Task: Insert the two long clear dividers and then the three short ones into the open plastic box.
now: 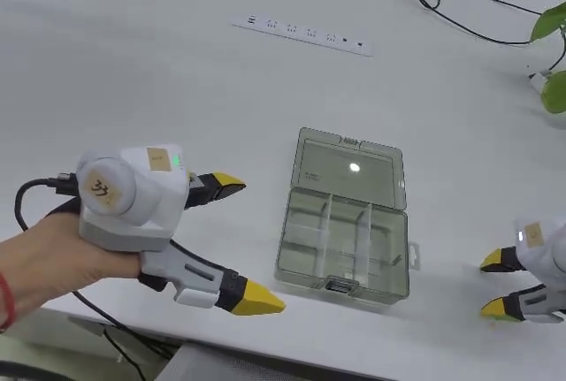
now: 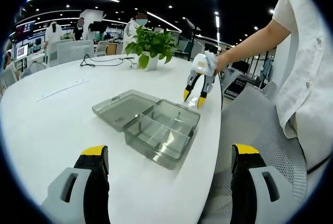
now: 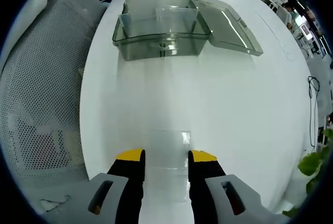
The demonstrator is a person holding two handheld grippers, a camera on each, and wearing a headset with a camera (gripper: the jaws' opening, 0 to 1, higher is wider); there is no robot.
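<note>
The open smoky plastic box [image 1: 343, 285] lies on the white table with its lid [image 1: 349, 167] folded flat behind it. Clear dividers [image 1: 324, 222] stand inside it and split it into compartments. The box [image 2: 156, 146] and the same box [image 3: 156, 47] also lie ahead of each gripper. My left gripper [image 1: 243, 241] hovers left of the box, open wide and empty. My right gripper [image 1: 493, 285] is low at the table's front right, apart from the box. Its jaws stand close against both edges of a small clear divider [image 3: 169, 148] lying flat on the table.
A white power strip [image 1: 301, 34] lies at the back of the table [image 1: 133, 72]. Black cables [image 1: 460, 1] and a potted plant [image 1: 555, 54] sit at the back right. The table's front edge runs just under both grippers. A grey mesh chair [image 3: 41, 104] stands beside the table.
</note>
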